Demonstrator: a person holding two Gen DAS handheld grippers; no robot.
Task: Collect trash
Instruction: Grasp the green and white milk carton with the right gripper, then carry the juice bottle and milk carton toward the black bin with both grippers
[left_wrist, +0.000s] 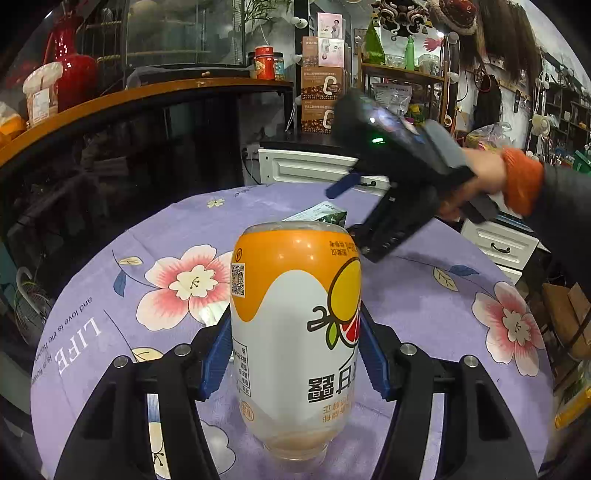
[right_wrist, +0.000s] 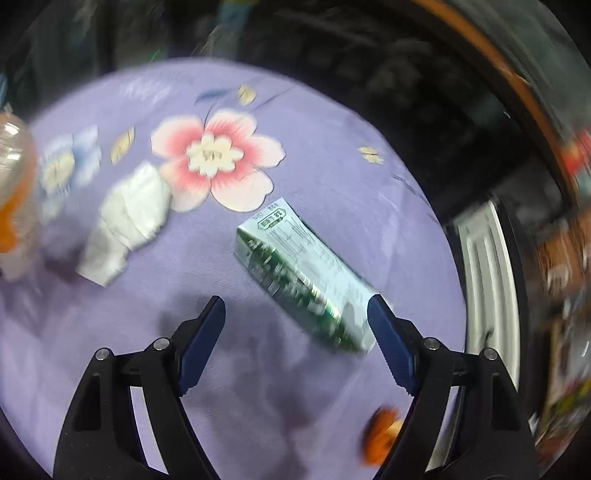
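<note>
My left gripper (left_wrist: 295, 343) is shut on an orange-and-white plastic drink bottle (left_wrist: 295, 332), held upside down over the round table with the purple floral cloth (left_wrist: 424, 314). My right gripper (right_wrist: 297, 317) is open above the table; in the left wrist view it (left_wrist: 347, 206) hovers at the far side. A green-and-white milk carton (right_wrist: 306, 273) lies flat just ahead of the right fingers, nearer the right one. A crumpled white tissue (right_wrist: 125, 221) lies to its left. The bottle also shows blurred at the right wrist view's left edge (right_wrist: 14, 184).
An orange bit (right_wrist: 380, 435) lies on the cloth near the right gripper's base. A dark counter with a wooden rim (left_wrist: 147, 96) curves behind the table. White drawers (left_wrist: 498, 247) stand at the right, and cluttered shelves (left_wrist: 406, 70) behind.
</note>
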